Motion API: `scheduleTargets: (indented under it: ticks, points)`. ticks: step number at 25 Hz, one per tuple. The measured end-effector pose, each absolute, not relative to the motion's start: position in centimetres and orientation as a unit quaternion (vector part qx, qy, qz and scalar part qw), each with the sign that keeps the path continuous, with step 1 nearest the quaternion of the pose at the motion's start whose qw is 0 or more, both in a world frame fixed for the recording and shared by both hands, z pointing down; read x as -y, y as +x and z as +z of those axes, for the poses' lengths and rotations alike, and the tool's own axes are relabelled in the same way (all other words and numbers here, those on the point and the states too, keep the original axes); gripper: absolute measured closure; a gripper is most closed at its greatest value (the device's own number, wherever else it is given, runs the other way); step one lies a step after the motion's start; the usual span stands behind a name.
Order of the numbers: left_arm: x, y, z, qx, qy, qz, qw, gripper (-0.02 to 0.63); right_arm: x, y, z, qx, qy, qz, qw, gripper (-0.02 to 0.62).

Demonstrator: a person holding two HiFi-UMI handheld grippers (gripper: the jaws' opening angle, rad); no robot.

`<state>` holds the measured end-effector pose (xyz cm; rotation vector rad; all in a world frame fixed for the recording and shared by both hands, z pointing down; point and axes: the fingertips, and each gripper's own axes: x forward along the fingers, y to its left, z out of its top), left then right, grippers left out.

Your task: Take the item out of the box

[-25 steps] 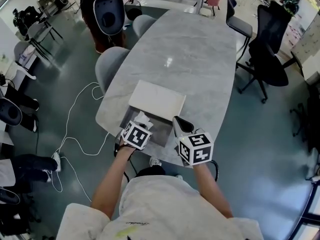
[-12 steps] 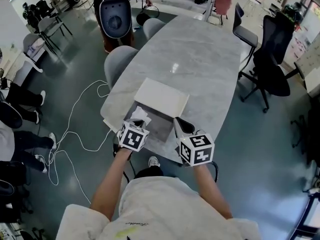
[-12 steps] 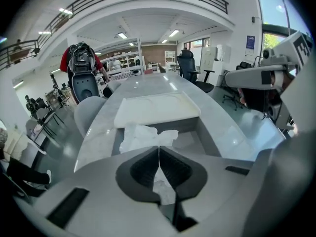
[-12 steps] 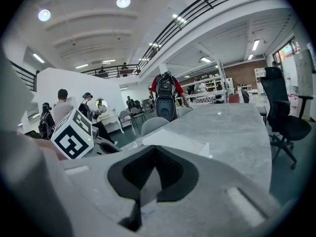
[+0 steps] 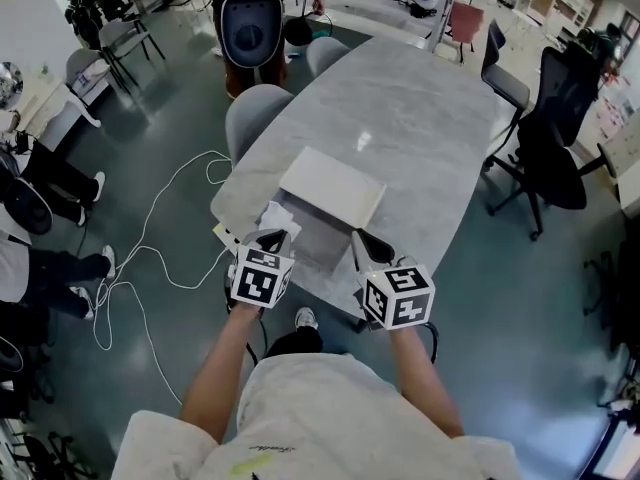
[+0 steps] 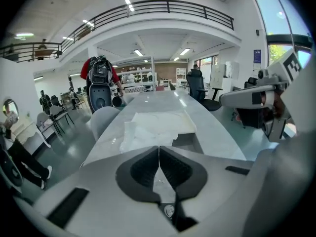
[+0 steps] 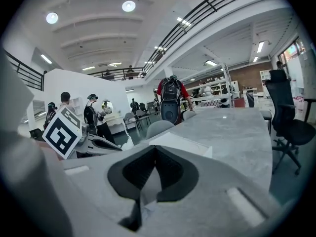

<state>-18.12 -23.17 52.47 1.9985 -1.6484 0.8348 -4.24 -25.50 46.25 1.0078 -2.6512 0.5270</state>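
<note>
**Both grippers closed and empty at the near edge of the open box**

Your left gripper has its jaws pressed together with nothing between them; its own view shows the dark pads meeting along one line. Your right gripper is the same, jaws together and holding nothing.

The box lies open on the grey marble table, close to its near end. Its long axis runs left to right across the table, slightly turned, and its grey inside faces up. The white lid is folded back flat on the far side.

The item, a crumpled white wrap, sits at the left end of the box and stands above the rim. Whether it lies fully inside or over the left wall is unclear, as is which way it points.

Your left gripper hangs just near of that wrap, not touching it. Your right gripper hangs by the box's near right corner.

Each gripper's cube carries black-and-white square markers. Any print on the box or lid is too small to read.
</note>
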Motion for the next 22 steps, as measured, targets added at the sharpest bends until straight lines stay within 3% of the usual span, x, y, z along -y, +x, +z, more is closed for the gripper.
scheduleTargets:
  ticks: [8,22]
  points:
    - [21.9,-17.6,48.9,0.639,0.717,0.198,0.196,0.591,24.2,-3.7,45.1,0.920,0.336,0.157,0.124,0.591]
    - [21.3,-17.7,48.2,0.656,0.710,0.162,0.199,0.591,23.7,-3.5,45.1,0.924,0.326,0.149,0.133,0.591]
